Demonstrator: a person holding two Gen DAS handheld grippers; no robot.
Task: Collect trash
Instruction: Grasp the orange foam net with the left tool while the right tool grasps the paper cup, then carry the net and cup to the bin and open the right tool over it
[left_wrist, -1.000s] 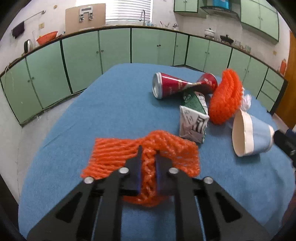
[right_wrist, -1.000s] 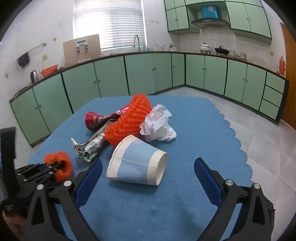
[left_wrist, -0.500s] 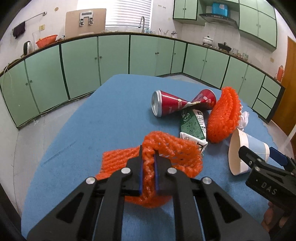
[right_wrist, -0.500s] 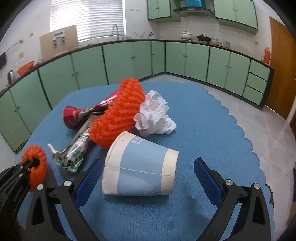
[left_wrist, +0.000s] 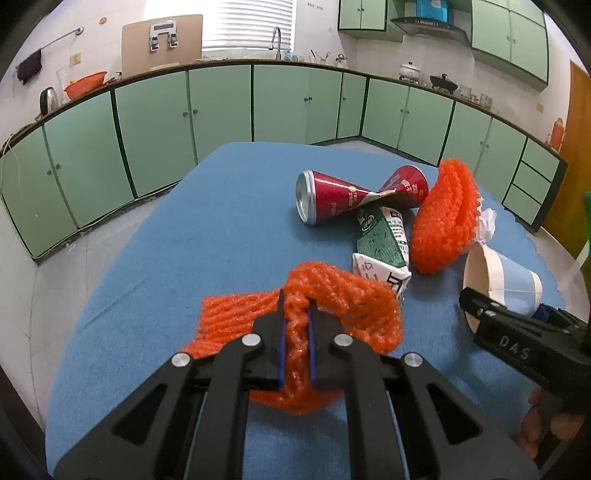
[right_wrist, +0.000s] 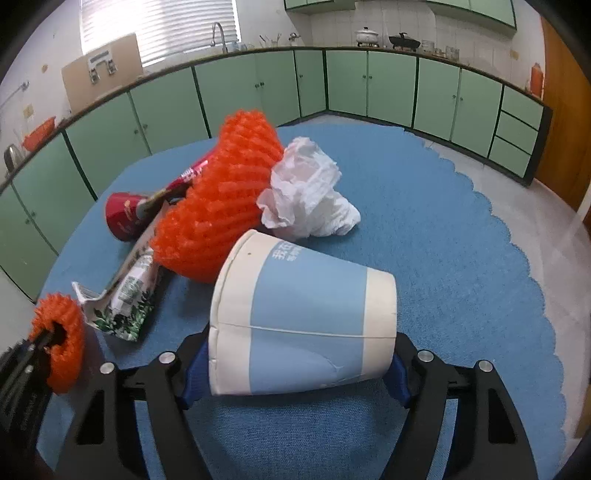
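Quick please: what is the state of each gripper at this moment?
Left gripper: closed, holding the orange foam net.
Right gripper: open, fingers on either side of the paper cup, not visibly clamping it.

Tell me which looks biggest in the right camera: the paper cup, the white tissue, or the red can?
1. Paper cup, though it lies nearest the camera, so its true size is unsure.
2. White tissue.
3. Red can, partly hidden behind the orange net.

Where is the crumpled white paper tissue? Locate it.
In the right wrist view, the crumpled white paper tissue lies on the blue tablecloth, just behind the blue-and-white paper cup, touching the orange foam net.
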